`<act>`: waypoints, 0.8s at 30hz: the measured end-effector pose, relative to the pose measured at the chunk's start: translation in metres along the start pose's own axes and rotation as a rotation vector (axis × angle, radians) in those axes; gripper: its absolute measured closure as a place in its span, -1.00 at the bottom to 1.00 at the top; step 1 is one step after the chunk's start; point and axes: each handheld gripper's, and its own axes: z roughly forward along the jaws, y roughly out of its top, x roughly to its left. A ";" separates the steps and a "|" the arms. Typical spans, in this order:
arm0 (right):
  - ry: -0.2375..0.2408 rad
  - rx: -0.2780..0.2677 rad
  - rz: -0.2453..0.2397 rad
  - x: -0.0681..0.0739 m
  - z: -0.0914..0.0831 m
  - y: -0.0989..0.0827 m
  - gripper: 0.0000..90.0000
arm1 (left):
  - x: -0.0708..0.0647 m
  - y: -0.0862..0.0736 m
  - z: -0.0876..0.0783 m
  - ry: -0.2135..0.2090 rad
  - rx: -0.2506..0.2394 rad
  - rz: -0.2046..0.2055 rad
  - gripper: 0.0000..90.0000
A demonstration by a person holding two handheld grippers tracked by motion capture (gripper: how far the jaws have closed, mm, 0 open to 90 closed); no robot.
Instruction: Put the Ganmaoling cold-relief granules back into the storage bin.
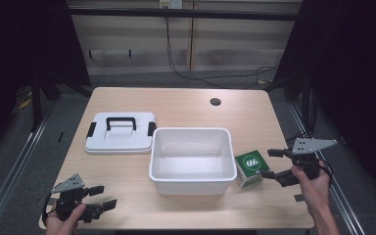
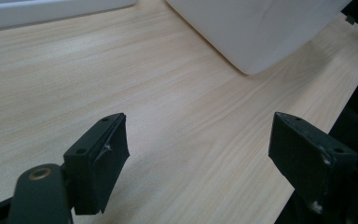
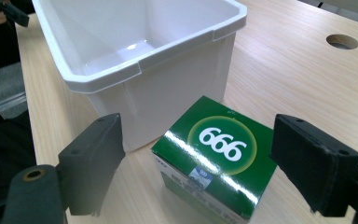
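Box (image 3: 216, 154), green with "666" on its lid, sits on the bench (image 1: 186, 105) just beside the right wall of the white bin (image 1: 192, 154), near the bench's right edge. It looks like light cardboard, stiff enough to pinch but likely to dent under a hard squeeze; its glossy top may be slippery, so the two plain side faces seem the best place to take hold. Whether it touches the bin is hard to say from these angles.

Nearest the person, the left tool (image 1: 98, 198) hovers low over bare wood at the front left corner, jaws spread wide and holding nothing, the hand curled round its grip. The right tool (image 1: 274, 164) is also released, jaws apart and levelled at the box, one each side of it in the right gripper view, not yet touching; the forearm comes in from the front right.

Farther back left lies the lid (image 1: 121, 132), flat, handle up, close beside the bin. A round hole (image 1: 215, 102) marks the far bench.
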 end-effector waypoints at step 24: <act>0.054 0.358 -0.210 -0.011 0.033 0.046 -0.78 | 0.000 0.000 0.001 -0.002 0.001 0.000 -0.56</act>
